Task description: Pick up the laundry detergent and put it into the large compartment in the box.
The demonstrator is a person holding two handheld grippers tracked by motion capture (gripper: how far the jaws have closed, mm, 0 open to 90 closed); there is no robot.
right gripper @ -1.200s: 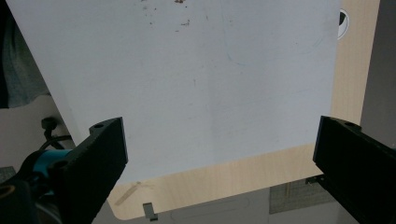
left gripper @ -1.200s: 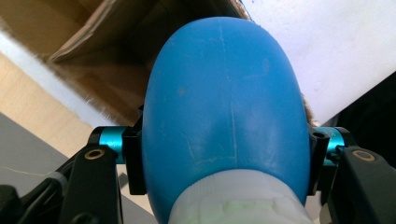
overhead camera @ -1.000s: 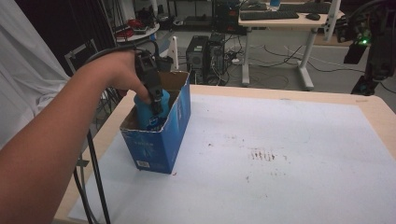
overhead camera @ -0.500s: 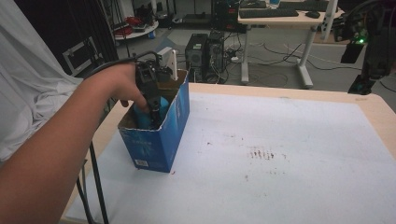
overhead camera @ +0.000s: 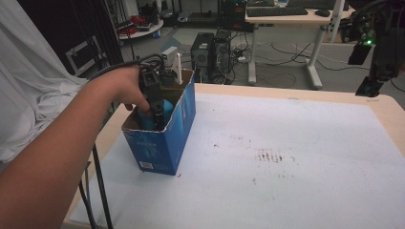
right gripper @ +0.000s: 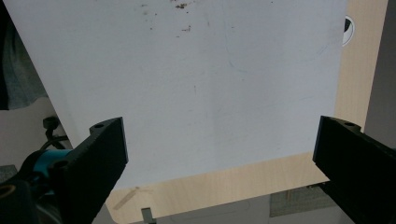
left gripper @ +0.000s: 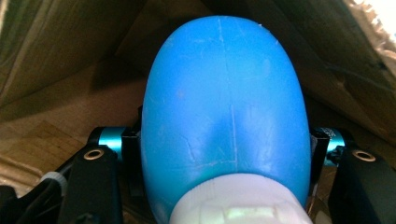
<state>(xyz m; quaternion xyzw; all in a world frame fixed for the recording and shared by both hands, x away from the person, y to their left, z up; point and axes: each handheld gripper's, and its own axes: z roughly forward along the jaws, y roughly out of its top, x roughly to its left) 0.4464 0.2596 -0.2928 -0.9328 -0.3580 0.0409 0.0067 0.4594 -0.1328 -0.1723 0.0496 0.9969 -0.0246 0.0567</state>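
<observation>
The left gripper point(overhead camera: 156, 114) is clamped on a blue bottle point(left gripper: 224, 107) with a white cap point(left gripper: 238, 205), down inside the blue box point(overhead camera: 165, 138). It looks like the placing step; next the jaws need to let go and lift straight out. The right gripper point(right gripper: 219, 154) hangs wide open and empty above the table point(right gripper: 224, 84). The box's print is too small to read.

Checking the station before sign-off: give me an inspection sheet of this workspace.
Surface: white mat on a wooden table, small dark specks mid-mat.
Job's things: blue bottle with a white cap, inside the open blue box.
Clutter: nothing seen.
Grippers: left gripper shut on the bottle, down in the box; right gripper open over the mat.
Cables: black cable hanging off the table's left edge.
Surroundings: desk, computer towers, floor cables.
</observation>
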